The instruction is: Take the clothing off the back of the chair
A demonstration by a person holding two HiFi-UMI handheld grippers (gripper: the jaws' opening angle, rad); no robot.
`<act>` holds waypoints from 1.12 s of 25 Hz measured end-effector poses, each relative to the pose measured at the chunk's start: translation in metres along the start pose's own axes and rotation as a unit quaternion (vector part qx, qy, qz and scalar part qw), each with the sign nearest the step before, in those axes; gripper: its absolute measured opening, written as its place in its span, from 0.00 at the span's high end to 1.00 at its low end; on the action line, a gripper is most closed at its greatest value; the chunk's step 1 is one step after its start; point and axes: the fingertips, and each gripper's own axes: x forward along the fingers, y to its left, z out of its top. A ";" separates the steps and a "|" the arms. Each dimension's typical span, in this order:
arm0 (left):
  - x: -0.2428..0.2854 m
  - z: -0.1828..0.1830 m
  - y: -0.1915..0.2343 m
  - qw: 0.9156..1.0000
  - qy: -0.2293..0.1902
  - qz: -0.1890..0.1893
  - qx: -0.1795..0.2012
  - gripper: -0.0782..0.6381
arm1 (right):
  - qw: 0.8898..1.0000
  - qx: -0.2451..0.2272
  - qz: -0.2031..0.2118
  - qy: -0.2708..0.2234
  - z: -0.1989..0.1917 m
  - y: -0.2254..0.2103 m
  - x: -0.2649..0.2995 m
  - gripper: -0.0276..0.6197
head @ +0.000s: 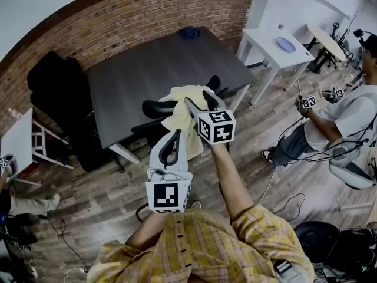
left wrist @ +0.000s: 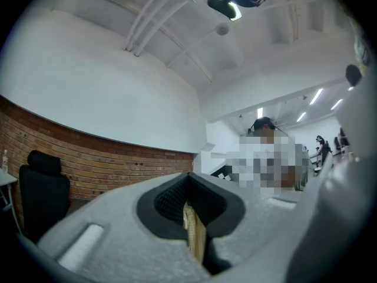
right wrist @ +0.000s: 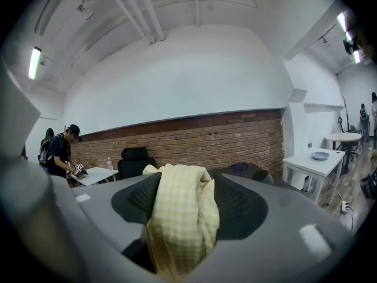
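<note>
The yellow checked clothing (head: 178, 115) is bunched at the top of the black chair (head: 153, 107), which stands at the near edge of the dark worktop (head: 159, 69). The right gripper (head: 199, 102) is clenched on a thick fold of the clothing, and its own view shows the cloth filling the space between the jaws. The left gripper (head: 175, 135), a little nearer and to the left, is closed on only a thin edge of the same cloth. So I judge the grasp is made and the lifting step is in hand. I cannot tell if the cloth is already free of the chair back. The next move probably calls for raising both grippers together, up and toward the person, and the thin left hold could slip.
</note>
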 end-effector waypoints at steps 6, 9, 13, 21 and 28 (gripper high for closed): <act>0.000 0.004 0.000 1.000 -0.007 0.004 -0.004 0.89 | 1.000 -0.007 0.005 -0.001 -0.003 0.003 0.003 0.59; -0.002 0.003 0.003 1.000 -0.008 0.009 -0.002 0.89 | 1.000 -0.009 0.009 0.004 -0.004 0.003 0.004 0.61; -0.004 -0.001 0.005 1.000 0.002 0.011 0.005 0.89 | 1.000 -0.007 0.007 0.006 -0.006 0.005 0.003 0.67; -0.007 0.002 0.003 1.000 0.001 0.005 0.004 0.89 | 1.000 0.001 0.007 0.003 -0.003 0.005 0.002 0.74; -0.015 -0.001 0.004 1.000 0.004 0.008 0.007 0.89 | 1.000 0.001 -0.001 -0.003 -0.005 0.005 -0.003 0.76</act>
